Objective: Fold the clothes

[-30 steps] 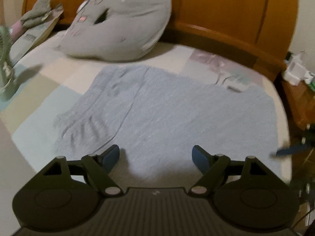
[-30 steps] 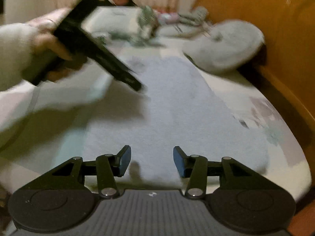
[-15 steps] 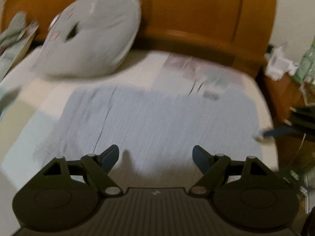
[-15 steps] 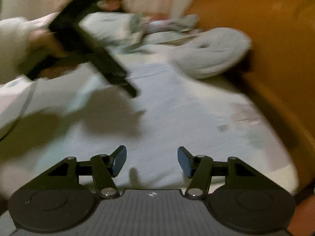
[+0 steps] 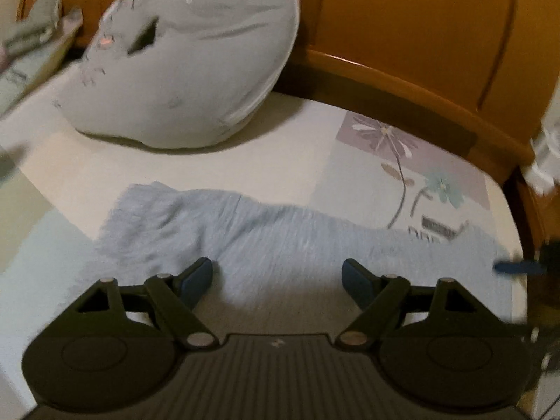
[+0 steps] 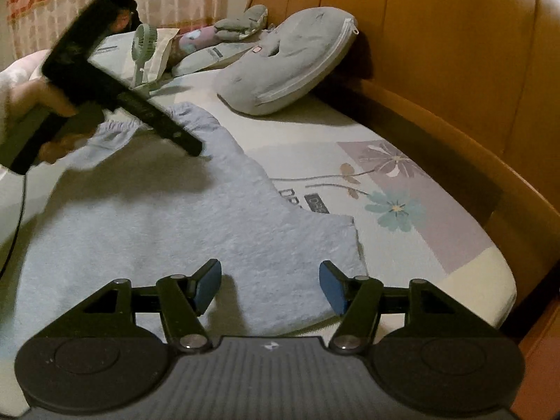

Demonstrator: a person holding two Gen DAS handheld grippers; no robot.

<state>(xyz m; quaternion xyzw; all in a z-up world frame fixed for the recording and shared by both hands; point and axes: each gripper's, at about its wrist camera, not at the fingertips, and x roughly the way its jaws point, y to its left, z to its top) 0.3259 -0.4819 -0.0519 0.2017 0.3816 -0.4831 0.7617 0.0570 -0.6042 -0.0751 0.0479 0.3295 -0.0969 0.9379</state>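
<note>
Item: pale blue garment (image 6: 168, 231), lying spread across frame centre on the bed (image 6: 455, 266). We are holding left gripper (image 5: 278, 274) and right gripper (image 6: 269, 281) wide, empty; possibly nearing its edges. Pinch hems squarely.

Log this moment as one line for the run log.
phase: approach | left tool: open, over garment edge | right tool: open, over garment corner | light blue garment: flat on bed, unheld

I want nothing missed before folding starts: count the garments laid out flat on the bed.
1: a light blue garment spread flat on the mattress below the grey pillow, under both open grippers. The bundle of fabric by the far headboard end is too unclear to count.
</note>
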